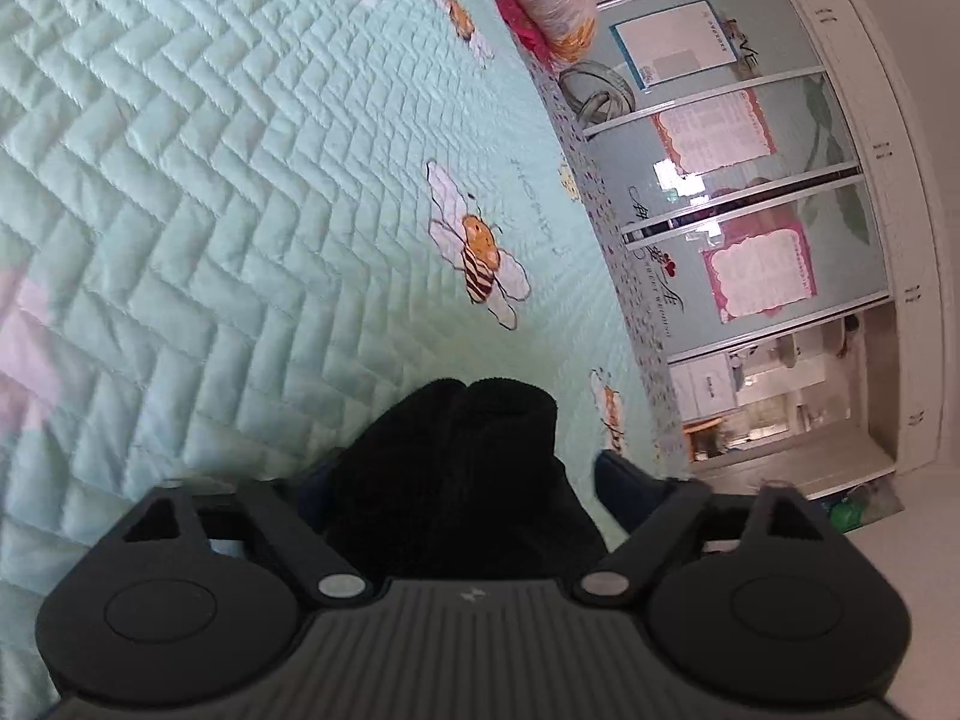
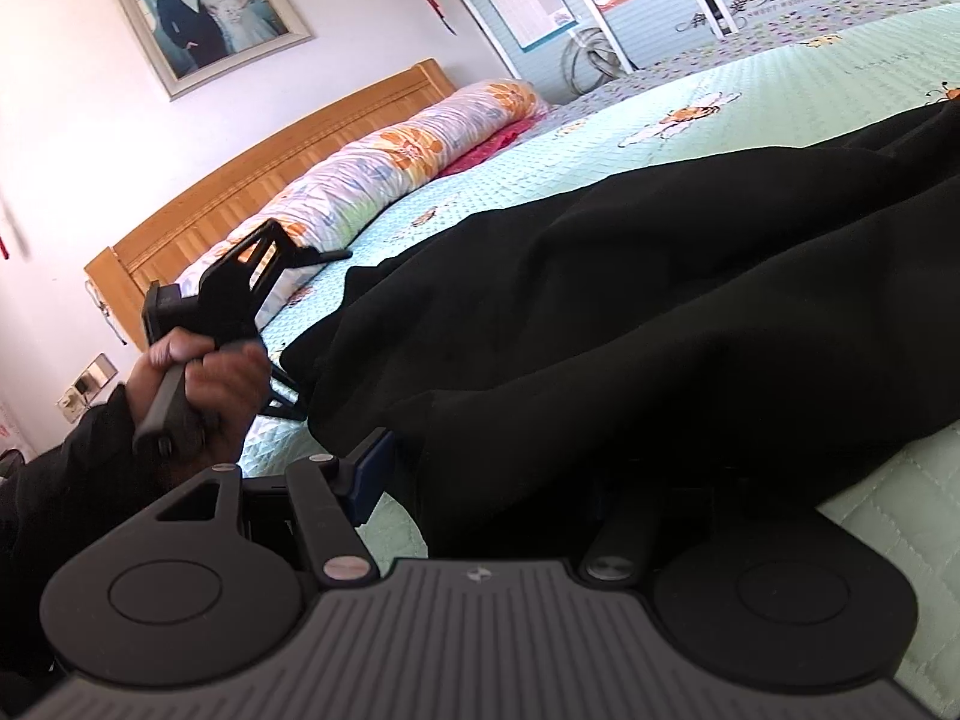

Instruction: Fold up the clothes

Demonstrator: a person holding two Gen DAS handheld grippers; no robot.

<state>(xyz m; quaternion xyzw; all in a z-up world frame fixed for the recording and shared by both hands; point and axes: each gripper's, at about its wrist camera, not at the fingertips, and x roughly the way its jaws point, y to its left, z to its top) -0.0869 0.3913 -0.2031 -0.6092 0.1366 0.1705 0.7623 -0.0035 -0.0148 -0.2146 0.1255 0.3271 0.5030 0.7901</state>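
A black garment (image 2: 630,300) lies spread across the mint quilted bedspread (image 2: 750,90). In the left wrist view a bunched black fold of it (image 1: 468,468) sits between the fingers of my left gripper (image 1: 468,480), whose jaws stand wide; the blue pads (image 1: 624,480) flank the cloth without clearly pinching it. My right gripper (image 2: 498,480) has the garment's edge draped between and over its fingers; the right finger is hidden under the cloth, and one blue pad (image 2: 372,474) shows at the left. The left gripper, held by a hand, also shows in the right wrist view (image 2: 240,294).
The bedspread (image 1: 240,180) has bee prints (image 1: 480,258). A floral rolled quilt (image 2: 390,156) and wooden headboard (image 2: 270,180) stand at the bed's head. Wardrobe doors with posters (image 1: 750,180) line the far side. A framed wedding photo (image 2: 207,12) hangs on the wall.
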